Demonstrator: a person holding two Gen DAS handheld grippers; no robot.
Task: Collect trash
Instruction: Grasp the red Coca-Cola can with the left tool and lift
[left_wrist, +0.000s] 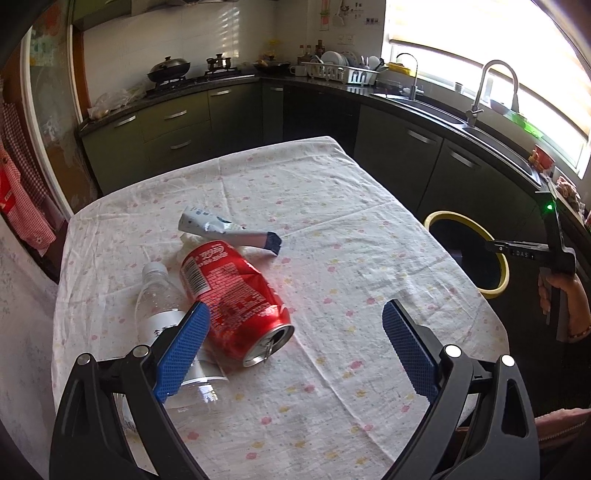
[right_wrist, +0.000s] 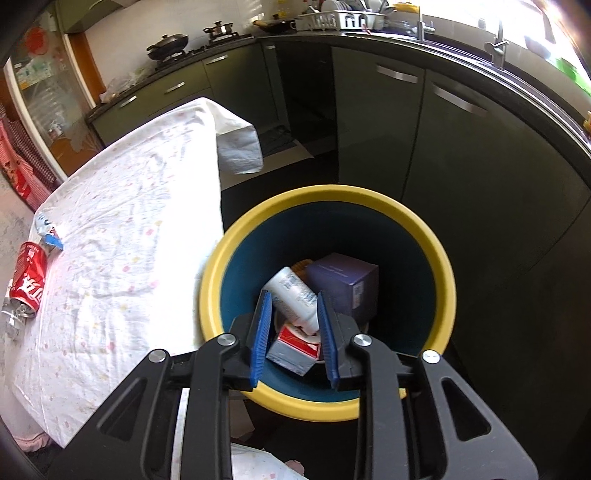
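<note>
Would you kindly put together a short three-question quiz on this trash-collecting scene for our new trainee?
1. True or false: the red can lies on its side on the table.
2. Which gripper is over the yellow-rimmed bin?
A) left gripper
B) right gripper
C) neither
3. Fill in: next to the can on the cloth lies a clear plastic ____ with a white cap.

Key:
1. True; its opened top faces the left wrist camera.
2. B; its jaws stand slightly apart above a white bottle, a dark purple box and a red and grey carton in the bin. Whether they grip anything is unclear.
3. bottle
</note>
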